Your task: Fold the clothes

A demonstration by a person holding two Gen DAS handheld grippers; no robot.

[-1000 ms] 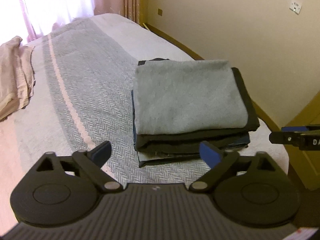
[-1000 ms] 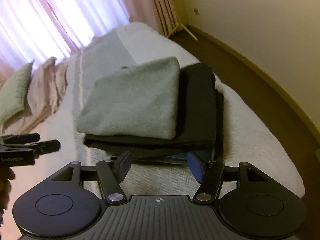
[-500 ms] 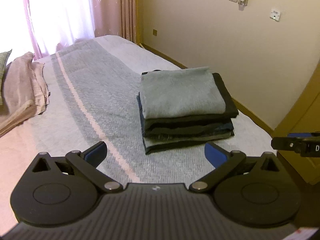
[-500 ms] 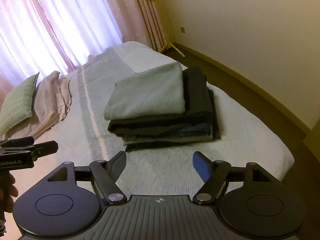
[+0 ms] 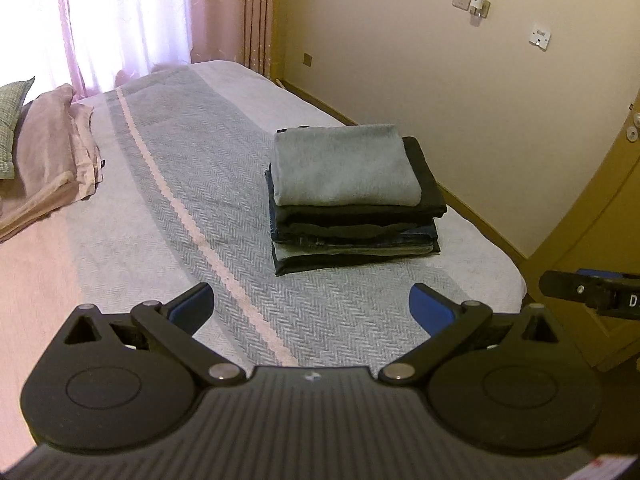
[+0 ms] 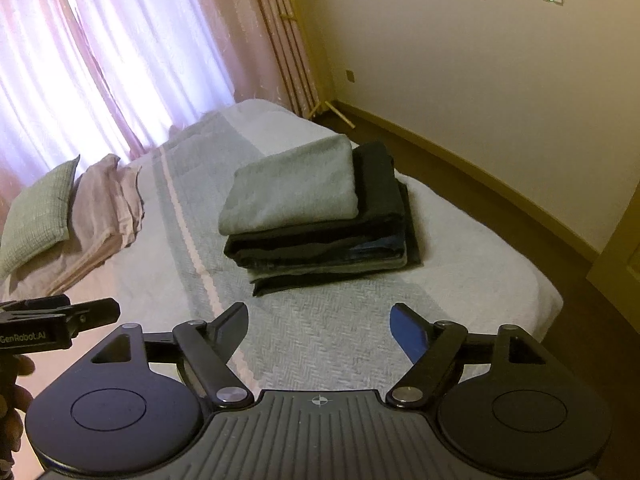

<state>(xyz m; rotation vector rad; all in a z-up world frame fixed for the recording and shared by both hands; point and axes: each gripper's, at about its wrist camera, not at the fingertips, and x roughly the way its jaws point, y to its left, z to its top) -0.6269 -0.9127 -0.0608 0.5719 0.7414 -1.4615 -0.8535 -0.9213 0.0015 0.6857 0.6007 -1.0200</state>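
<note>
I am holding my left gripper [image 5: 312,306] and right gripper [image 6: 318,330] wide apart, empty, near the stack of folded clothes [image 5: 350,200] lying on the bed [image 5: 168,200]. "GenRobot.AI" is showing on my left gripper's side.

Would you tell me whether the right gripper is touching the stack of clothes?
Apart: the right wrist view shows bare bedspread between the open right gripper and the stack.

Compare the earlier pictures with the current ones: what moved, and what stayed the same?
Both grippers, left gripper and right gripper, drew back from the stack of folded clothes, which now looks smaller and farther. Their jaws stayed open and empty; nothing was gripped. The stack and the bed are unchanged.
</note>
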